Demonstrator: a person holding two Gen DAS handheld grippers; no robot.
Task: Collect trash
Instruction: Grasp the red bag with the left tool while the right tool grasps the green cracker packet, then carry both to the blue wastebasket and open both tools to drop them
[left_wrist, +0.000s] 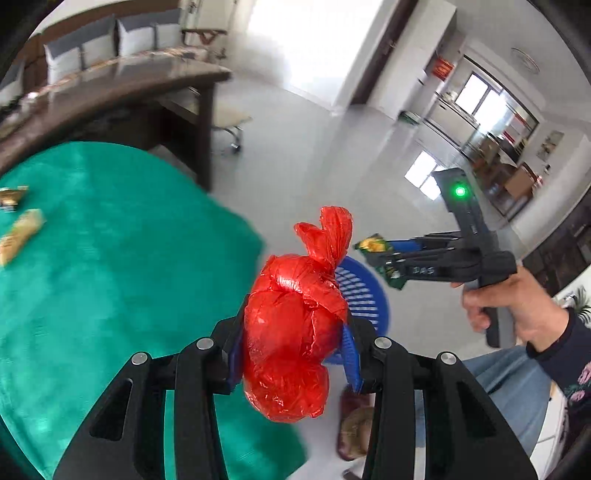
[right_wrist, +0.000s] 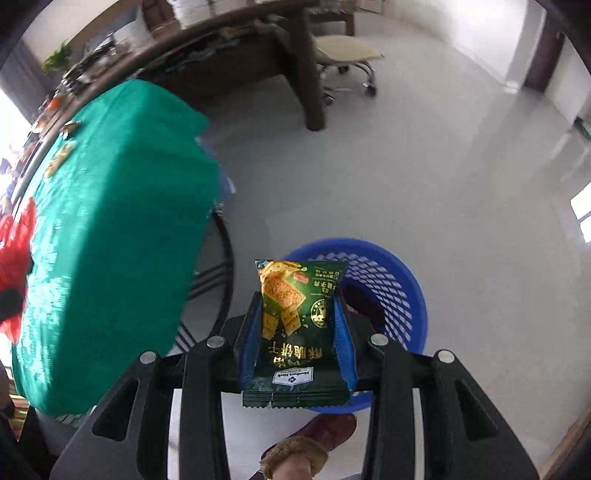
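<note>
While you carry both loads toward the bin, start with the left wrist view: your left tongs (left_wrist: 293, 354) are clamped on the red knotted bag (left_wrist: 291, 332), their blue pads pressing its sides, and the bag bulges out above and below the grip. The blue basket (left_wrist: 364, 295) sits on the floor beyond and below it, mostly hidden behind the bag. Bring the bag fully over the basket's mouth before you let go; judging from its soft, rounded shape, it could roll off the rim if it is dropped at the edge. In the same view your right hand (left_wrist: 517, 306) holds the other tool off to the right, with a green packet at its tip. Two more wrappers (left_wrist: 18, 229) lie on the green-covered surface (left_wrist: 110, 277) for later.

In the right wrist view, your right tongs (right_wrist: 295, 332) are clenched on the green snack packet (right_wrist: 295, 325), held flat between the pads. The basket's rim (right_wrist: 417, 295) lies just beyond and to the right, so carry the packet forward over the opening, then release. Being light and flat, it may flutter, so lower it close first. Mind your slipper (right_wrist: 314, 439) just beside the basket.
</note>
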